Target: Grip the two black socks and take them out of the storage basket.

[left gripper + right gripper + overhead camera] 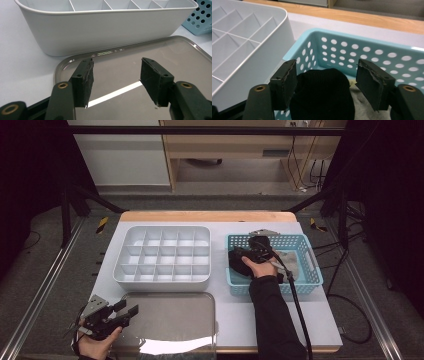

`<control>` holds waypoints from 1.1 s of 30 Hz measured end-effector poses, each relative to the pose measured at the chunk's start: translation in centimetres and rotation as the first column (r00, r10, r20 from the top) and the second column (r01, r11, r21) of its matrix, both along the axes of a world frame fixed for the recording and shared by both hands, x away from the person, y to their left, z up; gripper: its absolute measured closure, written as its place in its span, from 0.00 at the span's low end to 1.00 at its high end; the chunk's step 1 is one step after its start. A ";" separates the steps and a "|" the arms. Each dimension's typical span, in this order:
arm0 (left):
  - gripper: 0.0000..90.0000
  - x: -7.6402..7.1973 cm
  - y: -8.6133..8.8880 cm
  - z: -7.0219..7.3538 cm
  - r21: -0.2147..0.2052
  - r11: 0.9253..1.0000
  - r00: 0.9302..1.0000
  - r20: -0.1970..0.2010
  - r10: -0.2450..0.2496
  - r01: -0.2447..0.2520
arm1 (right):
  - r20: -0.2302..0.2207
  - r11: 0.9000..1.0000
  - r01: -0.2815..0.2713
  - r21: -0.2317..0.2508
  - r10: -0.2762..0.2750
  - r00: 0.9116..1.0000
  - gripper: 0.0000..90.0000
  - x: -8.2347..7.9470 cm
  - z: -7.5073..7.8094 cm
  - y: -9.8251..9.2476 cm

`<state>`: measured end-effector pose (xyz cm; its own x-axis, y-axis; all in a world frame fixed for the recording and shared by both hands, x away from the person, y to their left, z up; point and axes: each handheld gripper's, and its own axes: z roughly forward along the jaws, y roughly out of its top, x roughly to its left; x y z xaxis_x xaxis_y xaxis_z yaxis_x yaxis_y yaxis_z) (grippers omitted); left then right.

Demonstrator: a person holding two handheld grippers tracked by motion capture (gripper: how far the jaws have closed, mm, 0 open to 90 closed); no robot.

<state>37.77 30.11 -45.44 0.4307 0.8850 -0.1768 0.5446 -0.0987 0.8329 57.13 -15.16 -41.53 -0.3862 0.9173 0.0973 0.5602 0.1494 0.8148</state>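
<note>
Black sock [322, 95] lay in blue basket [367, 50], not grabbed yet. Right gripper [325, 82] wide open above sock. Left gripper [115, 80] open, holding nothing, left of basket. White sorting box [162, 255] had nothing inside.

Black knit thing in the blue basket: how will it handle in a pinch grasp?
The black knit item is probably floppy: its bunched, ribbed fabric sags over the pale cloth beneath. It looks light and should compress between the right hand-held gripper's open jaws. It may drag that neighbouring cloth up with it.
</note>
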 end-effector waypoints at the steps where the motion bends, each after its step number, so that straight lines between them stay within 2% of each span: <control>1: 0.47 0.0 0.0 0.0 0.001 1.000 1.000 0.000 -0.001 0.001 | 0.002 1.000 0.000 -0.008 0.000 1.000 0.34 0.1 -0.2 0.1; 8: 0.47 0.0 0.0 -0.1 0.002 1.000 1.000 -0.003 -0.002 0.002 | -0.034 1.000 0.000 -0.015 0.000 0.999 0.35 0.5 -1.1 0.5; 10: 0.47 0.1 0.0 -0.1 0.003 1.000 1.000 -0.004 -0.001 0.001 | -0.049 1.000 0.000 -0.019 -0.001 0.999 0.37 0.6 -1.4 0.6; 13: 0.47 0.1 0.0 -0.1 0.003 1.000 1.000 -0.005 -0.001 0.001 | -0.078 1.000 -0.003 -0.021 0.001 0.997 0.47 0.8 -1.8 0.7; 14: 0.47 0.1 0.0 -0.1 0.003 1.000 1.000 -0.005 -0.001 0.001 | -0.078 1.000 -0.003 -0.021 0.001 0.997 0.47 0.8 -1.8 0.7; 18: 0.48 0.1 0.0 -0.2 0.006 1.000 1.000 -0.007 -0.001 0.001 | -0.089 0.999 0.005 -0.040 -0.008 0.996 0.68 0.8 -1.9 0.8; 23: 0.48 0.1 0.1 -0.2 0.004 1.000 1.000 -0.007 0.000 0.000 | -0.103 0.999 -0.014 -0.033 0.010 0.995 0.86 0.9 -1.9 0.8; 24: 0.48 0.1 0.1 -0.2 0.004 1.000 1.000 -0.007 0.000 0.000 | -0.103 0.999 -0.014 -0.033 0.010 0.995 0.86 0.9 -1.9 0.8; 25: 0.48 0.1 0.1 -0.2 0.004 1.000 1.000 -0.007 0.000 0.000 | -0.100 0.999 -0.018 -0.033 0.014 0.995 0.90 0.9 -1.9 0.8; 29: 0.48 0.1 0.1 -0.2 0.004 1.000 1.000 -0.007 0.000 0.000 | -0.090 1.000 -0.022 -0.019 0.020 0.996 0.92 0.8 -1.7 0.8; 33: 0.48 0.1 0.1 -0.1 0.002 1.000 1.000 -0.006 0.000 0.000 | -0.033 1.000 -0.018 0.000 0.018 0.999 0.92 0.4 -1.0 0.5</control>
